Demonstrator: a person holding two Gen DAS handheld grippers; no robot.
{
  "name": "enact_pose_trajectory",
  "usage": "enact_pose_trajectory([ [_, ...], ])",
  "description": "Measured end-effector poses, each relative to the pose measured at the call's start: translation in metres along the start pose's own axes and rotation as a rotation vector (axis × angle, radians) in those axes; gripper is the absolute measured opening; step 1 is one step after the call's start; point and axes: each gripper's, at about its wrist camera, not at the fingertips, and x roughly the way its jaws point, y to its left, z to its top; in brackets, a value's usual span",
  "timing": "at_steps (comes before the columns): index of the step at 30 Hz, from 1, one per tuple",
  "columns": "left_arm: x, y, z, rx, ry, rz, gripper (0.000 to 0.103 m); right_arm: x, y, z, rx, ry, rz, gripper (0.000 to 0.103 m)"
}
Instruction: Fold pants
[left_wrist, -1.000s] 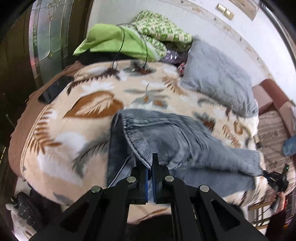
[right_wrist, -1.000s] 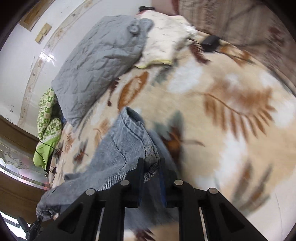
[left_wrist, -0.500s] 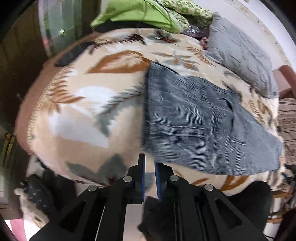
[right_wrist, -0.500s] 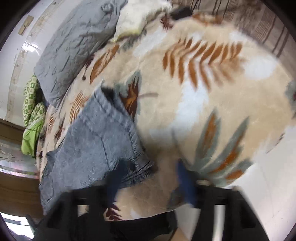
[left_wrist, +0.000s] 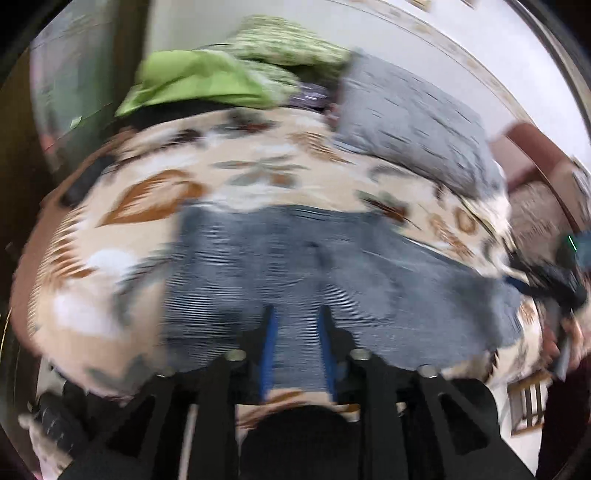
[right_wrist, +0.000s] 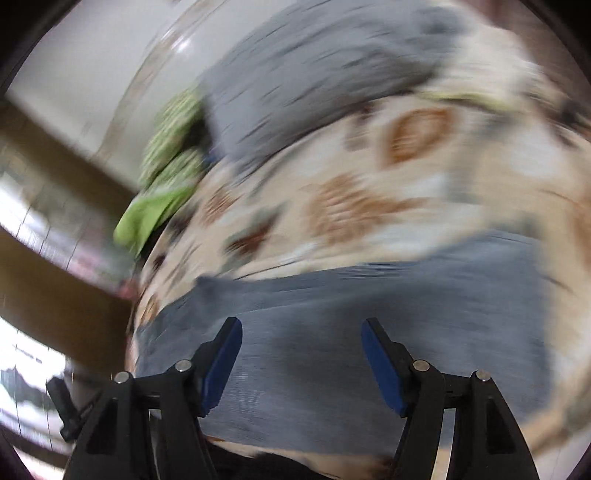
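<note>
Grey-blue denim pants (left_wrist: 314, 266) lie flat across the near part of a leaf-patterned blanket (left_wrist: 155, 192); both views are motion-blurred. My left gripper (left_wrist: 295, 317) hangs over the pants' near edge, its jaws opening with a gap between the blue pads and nothing pinched. In the right wrist view the pants (right_wrist: 369, 306) spread wide under my right gripper (right_wrist: 301, 332), which stands open with its blue pads far apart and clear of the cloth. The right gripper (left_wrist: 554, 280) also shows at the far right of the left wrist view, past the pants' end.
A grey quilted pillow (left_wrist: 413, 122) lies at the back right of the bed, and green bedding (left_wrist: 207, 81) is heaped at the back. A wooden door frame (right_wrist: 55, 280) stands to the left. The floor lies beyond the bed's near edge.
Both grippers let go of the pants, which now lie flat on the blanket. The left pads have parted from shut, the right jaws opened wide, and both hands swung sideways along the bed.
</note>
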Motion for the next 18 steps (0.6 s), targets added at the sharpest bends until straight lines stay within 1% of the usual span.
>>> enact_pose_trajectory([
  [1,0.007,-0.014,-0.001,0.024,0.01,-0.003,0.045,0.019,0.018,0.003,-0.041,0.036,0.011,0.071],
  [2,0.01,-0.023,-0.003,0.039,0.017,-0.002,0.05,0.035,0.03,0.005,-0.068,0.068,0.02,0.071],
  [3,0.019,-0.036,-0.006,0.065,0.035,-0.003,0.051,0.057,0.046,0.009,-0.096,0.112,0.033,0.071],
  [5,0.031,-0.053,-0.013,0.098,0.074,-0.012,0.053,0.081,0.063,0.014,-0.139,0.162,0.039,0.071],
  [7,0.042,-0.066,-0.02,0.115,0.109,-0.033,0.054,0.107,0.078,0.025,-0.19,0.198,0.032,0.07],
  [8,0.049,-0.071,-0.024,0.124,0.128,-0.044,0.054,0.118,0.081,0.031,-0.194,0.224,0.04,0.07],
  [9,0.053,-0.072,-0.026,0.129,0.138,-0.05,0.054,0.126,0.082,0.034,-0.19,0.246,0.043,0.07],
  [13,0.076,-0.083,-0.031,0.139,0.189,-0.076,0.054,0.158,0.079,0.049,-0.205,0.324,0.006,0.07],
  [16,0.087,-0.084,-0.032,0.142,0.216,-0.073,0.054,0.175,0.072,0.055,-0.211,0.383,0.0,0.07],
  [18,0.092,-0.083,-0.032,0.139,0.224,-0.074,0.054,0.184,0.07,0.057,-0.236,0.409,-0.021,0.07],
])
